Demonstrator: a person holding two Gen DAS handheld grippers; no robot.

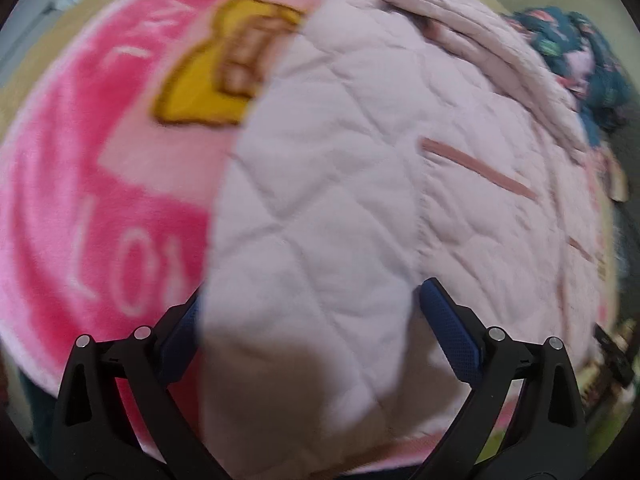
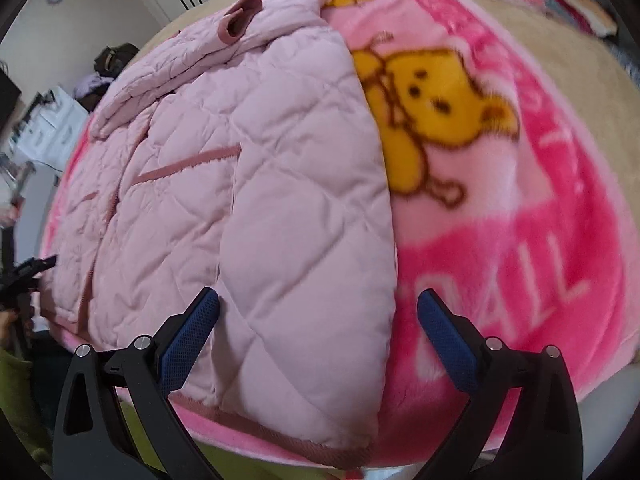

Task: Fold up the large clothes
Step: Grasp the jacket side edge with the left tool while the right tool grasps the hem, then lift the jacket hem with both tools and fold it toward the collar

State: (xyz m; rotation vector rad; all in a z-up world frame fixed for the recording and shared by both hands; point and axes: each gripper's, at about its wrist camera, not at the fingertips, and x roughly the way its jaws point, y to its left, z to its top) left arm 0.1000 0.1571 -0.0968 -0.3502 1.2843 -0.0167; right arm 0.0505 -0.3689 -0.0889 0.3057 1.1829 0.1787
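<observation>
Pale pink quilted jacket (image 2: 248,184) lies flat on the bright pink bear-print blanket (image 2: 500,240), filling the left and centre of frame, sleeve folded across. Left claw (image 1: 312,320) spread wide over it; right claw (image 2: 318,320) spread astride its edge.

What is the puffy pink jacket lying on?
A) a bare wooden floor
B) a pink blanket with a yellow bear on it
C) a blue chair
B: the quilted pink jacket lies spread on a pink blanket printed with a yellow bear.
</observation>
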